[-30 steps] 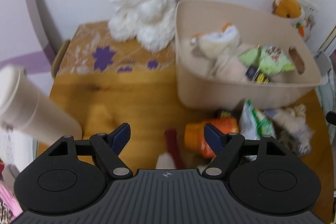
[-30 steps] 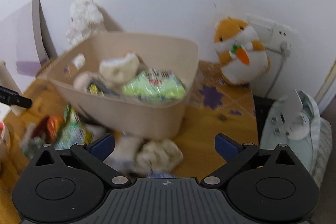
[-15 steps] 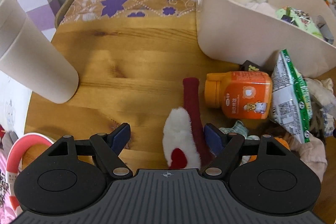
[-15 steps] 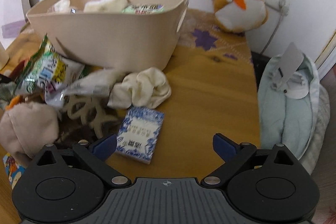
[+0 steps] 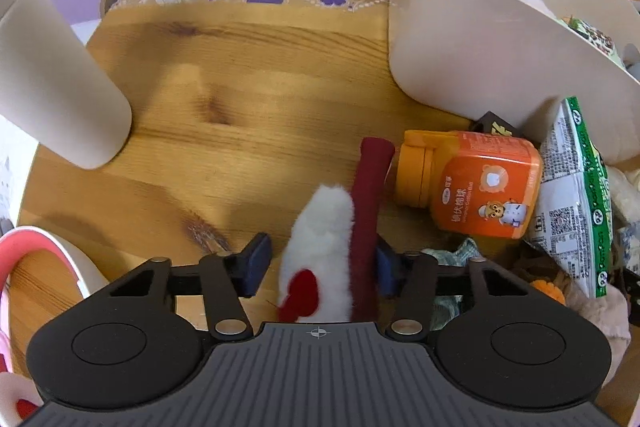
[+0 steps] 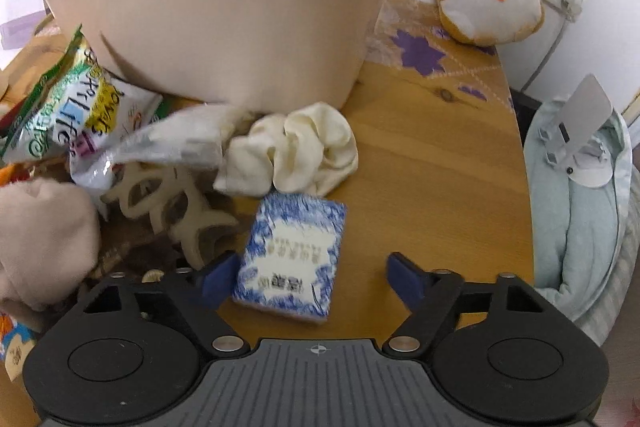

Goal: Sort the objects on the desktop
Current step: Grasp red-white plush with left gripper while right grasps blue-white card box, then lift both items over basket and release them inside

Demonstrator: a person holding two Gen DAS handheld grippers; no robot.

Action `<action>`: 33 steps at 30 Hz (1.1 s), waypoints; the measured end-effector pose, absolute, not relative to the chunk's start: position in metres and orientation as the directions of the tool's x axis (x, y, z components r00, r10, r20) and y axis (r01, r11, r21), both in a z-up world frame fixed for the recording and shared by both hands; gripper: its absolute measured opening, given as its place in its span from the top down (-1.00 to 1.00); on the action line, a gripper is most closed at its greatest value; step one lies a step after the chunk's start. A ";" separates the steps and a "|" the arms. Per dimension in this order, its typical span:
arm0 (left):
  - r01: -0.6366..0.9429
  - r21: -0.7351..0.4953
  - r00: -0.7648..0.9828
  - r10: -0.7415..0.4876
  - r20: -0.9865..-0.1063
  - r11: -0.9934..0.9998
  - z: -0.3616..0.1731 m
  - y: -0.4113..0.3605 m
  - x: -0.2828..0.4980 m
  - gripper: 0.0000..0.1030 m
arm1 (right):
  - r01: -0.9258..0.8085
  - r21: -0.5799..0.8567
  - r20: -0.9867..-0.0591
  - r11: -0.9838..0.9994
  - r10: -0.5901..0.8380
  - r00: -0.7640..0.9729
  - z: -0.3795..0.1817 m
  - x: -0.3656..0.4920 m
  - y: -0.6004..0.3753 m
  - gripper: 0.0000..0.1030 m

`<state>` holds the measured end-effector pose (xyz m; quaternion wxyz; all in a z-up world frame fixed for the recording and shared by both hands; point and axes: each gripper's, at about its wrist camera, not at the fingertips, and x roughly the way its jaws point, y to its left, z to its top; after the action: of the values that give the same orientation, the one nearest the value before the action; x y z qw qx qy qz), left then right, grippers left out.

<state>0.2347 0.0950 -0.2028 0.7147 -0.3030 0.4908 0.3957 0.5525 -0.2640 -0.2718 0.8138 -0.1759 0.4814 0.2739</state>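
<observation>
Left gripper [image 5: 318,265]: fingers apart, straddling the red-and-white plush stocking [image 5: 340,239], left of the orange bottle [image 5: 472,183]. Right gripper [image 6: 308,277]: fingers released, left finger beside the blue-and-white box [image 6: 292,257], before the beige bin [image 6: 224,39].

Left tool [image 5: 320,263], right tool [image 6: 308,277]: black ribbed bodies, blue pads [image 5: 256,259], silver screws.

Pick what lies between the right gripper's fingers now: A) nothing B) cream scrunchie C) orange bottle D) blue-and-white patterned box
D: in the right wrist view the blue-and-white patterned box lies flat on the wooden table between the open fingers of the right gripper, close to one pad and clear of the other.
</observation>
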 end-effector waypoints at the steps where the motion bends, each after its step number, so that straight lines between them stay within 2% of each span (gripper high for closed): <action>1: -0.859 -0.044 0.210 0.272 -0.939 0.511 -0.203 0.095 0.235 0.11 | -0.619 -0.021 -0.878 0.785 0.282 0.387 -0.271 0.552 -0.262 -0.39; 2: -0.853 -0.038 0.211 0.277 -0.938 0.521 -0.202 0.094 0.236 0.22 | -0.621 -0.019 -0.877 0.783 0.285 0.387 -0.270 0.553 -0.261 -0.32; 4: -0.845 -0.038 0.217 0.277 -0.936 0.533 -0.202 0.093 0.236 0.24 | -0.634 -0.008 -0.876 0.773 0.300 0.378 -0.269 0.551 -0.257 0.03; 6: -0.844 -0.040 0.220 0.277 -0.935 0.536 -0.201 0.092 0.235 0.25 | -0.642 -0.018 -0.878 0.766 0.295 0.378 -0.267 0.549 -0.254 0.14; 20: -0.807 -0.036 0.265 0.308 -0.914 0.589 -0.171 0.080 0.223 0.28 | -0.629 0.023 -0.879 0.777 0.315 0.357 -0.245 0.536 -0.276 0.15; 33: -0.763 -0.041 0.375 0.390 -0.841 0.645 -0.110 0.079 0.226 0.28 | -0.677 -0.078 -0.794 0.732 0.365 0.486 -0.176 0.549 -0.291 0.15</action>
<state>0.2260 0.0792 -0.1100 0.8000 -0.2183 0.4271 0.3605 0.5487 -0.2909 -0.1758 0.8398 -0.1945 0.4010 0.3100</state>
